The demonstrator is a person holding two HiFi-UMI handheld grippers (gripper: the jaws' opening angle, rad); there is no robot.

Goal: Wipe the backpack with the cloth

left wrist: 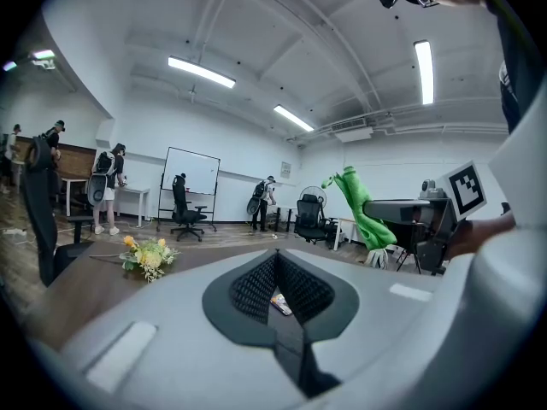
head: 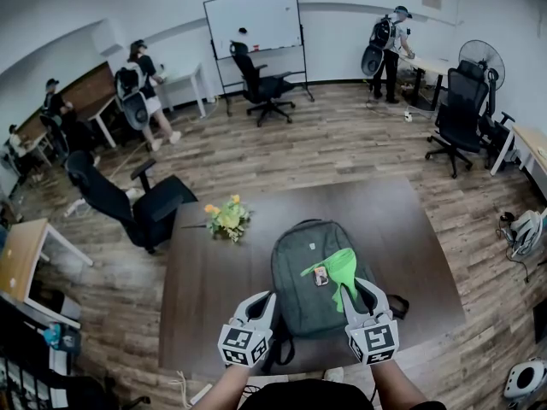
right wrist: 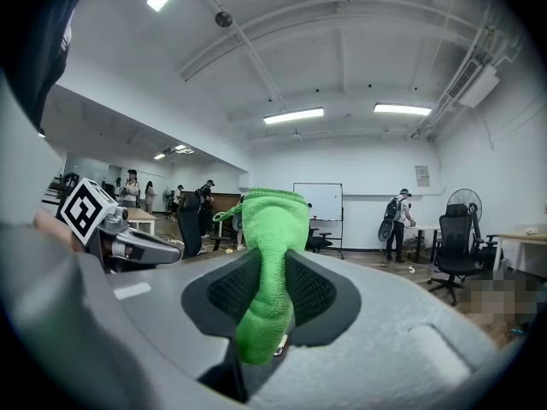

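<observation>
Looking down in the head view, the backpack (head: pixel 312 301) lies flat on the counter (head: pixel 205 280). The cloth (head: pixel 335 270) drapes over its upper right part and runs into the right gripper (head: pixel 363 293). The left gripper (head: pixel 259 304) sits at the backpack's left edge. Left gripper view: jaws together on nothing, cloth hanging off to the right. Right gripper view: jaws clamped on the cloth, which stands up between them.
</observation>
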